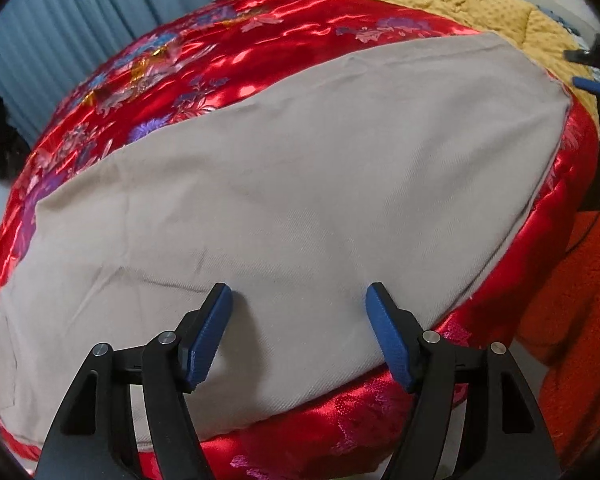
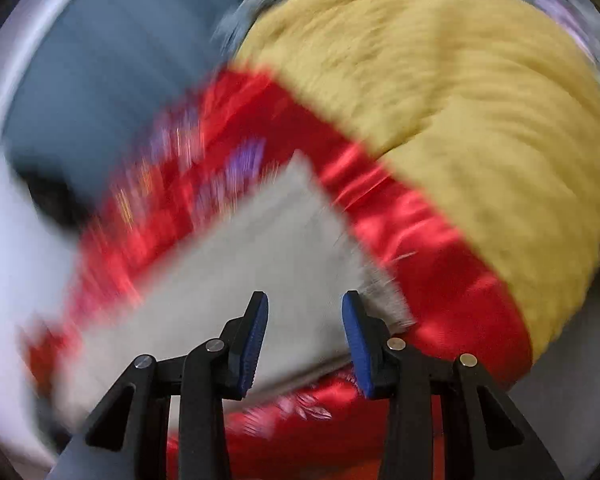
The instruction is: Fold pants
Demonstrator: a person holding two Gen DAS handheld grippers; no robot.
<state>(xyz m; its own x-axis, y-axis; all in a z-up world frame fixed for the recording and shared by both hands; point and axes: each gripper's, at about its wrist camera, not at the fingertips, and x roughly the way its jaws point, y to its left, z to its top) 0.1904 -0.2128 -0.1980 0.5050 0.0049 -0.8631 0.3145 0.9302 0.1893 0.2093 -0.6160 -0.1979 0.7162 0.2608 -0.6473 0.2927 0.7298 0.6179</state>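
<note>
The beige pants (image 1: 292,184) lie flat, folded into a broad strip, on a red floral satin quilt (image 1: 180,68). My left gripper (image 1: 300,300) is open and empty, hovering just above the pants' near edge. In the blurred right wrist view the pants (image 2: 268,248) show one end with a corner pointing away. My right gripper (image 2: 305,308) is open and empty over that end, near its right edge. The right gripper also shows at the far right of the left wrist view (image 1: 588,68).
A mustard-yellow blanket (image 1: 440,4) lies heaped behind the quilt, also in the right wrist view (image 2: 480,100). An orange fleece (image 1: 580,300) hangs at the right. Blue curtains (image 1: 72,28) stand at the back left.
</note>
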